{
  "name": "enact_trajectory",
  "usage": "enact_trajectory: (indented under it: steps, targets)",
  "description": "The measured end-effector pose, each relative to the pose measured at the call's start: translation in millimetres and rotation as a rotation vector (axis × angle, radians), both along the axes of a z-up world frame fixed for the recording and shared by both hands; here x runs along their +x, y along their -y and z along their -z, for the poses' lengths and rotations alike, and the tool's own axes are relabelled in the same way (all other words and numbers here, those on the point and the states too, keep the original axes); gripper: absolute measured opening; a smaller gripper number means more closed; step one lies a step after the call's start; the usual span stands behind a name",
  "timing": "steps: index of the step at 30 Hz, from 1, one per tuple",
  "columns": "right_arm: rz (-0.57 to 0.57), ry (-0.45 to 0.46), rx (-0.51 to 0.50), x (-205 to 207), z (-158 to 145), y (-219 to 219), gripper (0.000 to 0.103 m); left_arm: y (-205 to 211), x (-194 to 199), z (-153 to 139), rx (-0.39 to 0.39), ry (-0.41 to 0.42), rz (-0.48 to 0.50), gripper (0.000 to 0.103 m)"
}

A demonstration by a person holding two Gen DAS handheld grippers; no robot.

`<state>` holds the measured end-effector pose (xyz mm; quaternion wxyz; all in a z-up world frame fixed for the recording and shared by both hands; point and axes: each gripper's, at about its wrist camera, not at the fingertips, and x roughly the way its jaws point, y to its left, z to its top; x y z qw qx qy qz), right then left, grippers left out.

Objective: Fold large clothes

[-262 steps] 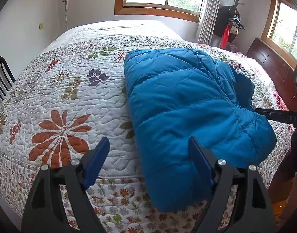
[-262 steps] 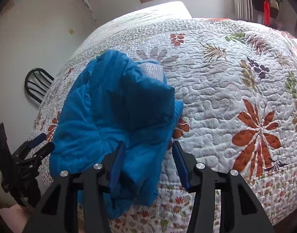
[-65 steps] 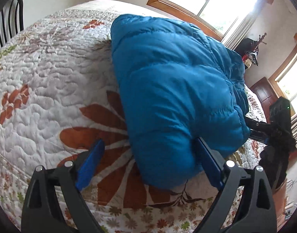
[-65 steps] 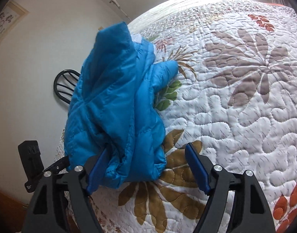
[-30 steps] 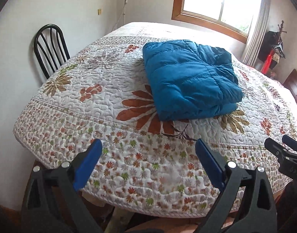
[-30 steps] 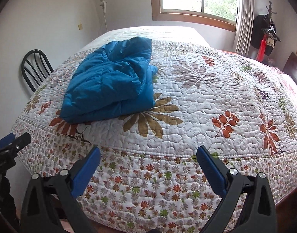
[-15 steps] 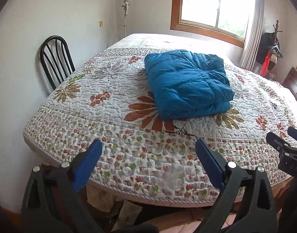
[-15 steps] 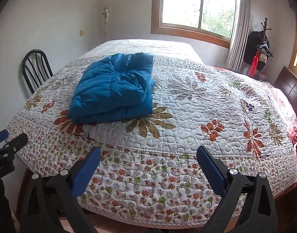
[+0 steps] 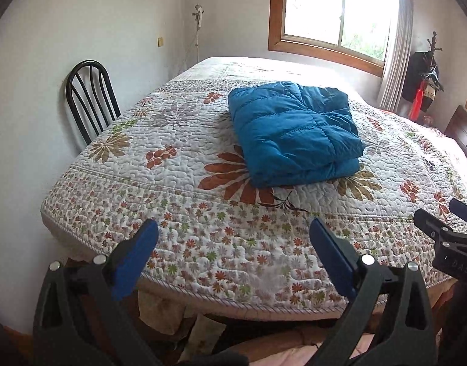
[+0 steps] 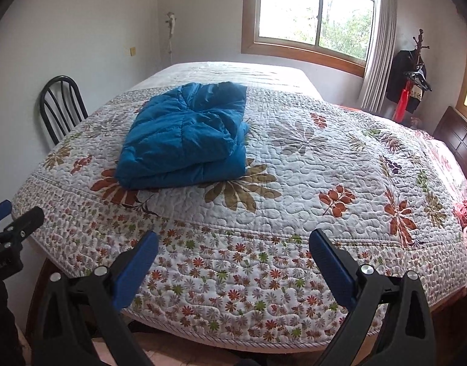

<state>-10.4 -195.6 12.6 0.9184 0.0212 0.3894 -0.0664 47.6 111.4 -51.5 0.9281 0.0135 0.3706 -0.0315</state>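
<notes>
Both looking forward from off the bed's near edge, well back. Left view set left, right view set right. Shared ahead: folded blue jacket, chair, window.

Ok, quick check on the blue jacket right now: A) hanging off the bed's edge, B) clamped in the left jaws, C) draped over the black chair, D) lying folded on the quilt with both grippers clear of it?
D: the blue jacket lies folded on the quilt, while the left gripper and right gripper hover open, short of the bed's edge.
</notes>
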Motion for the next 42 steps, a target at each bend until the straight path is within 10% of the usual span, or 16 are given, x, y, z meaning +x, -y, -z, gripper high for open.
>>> enact_trajectory:
  steps: [42]
  targets:
    - [-0.005, -0.019, 0.015, 3.9, 7.6, 1.2, 0.099, 4.9, 6.4, 8.1, 0.001, -0.030, 0.016, 0.099]
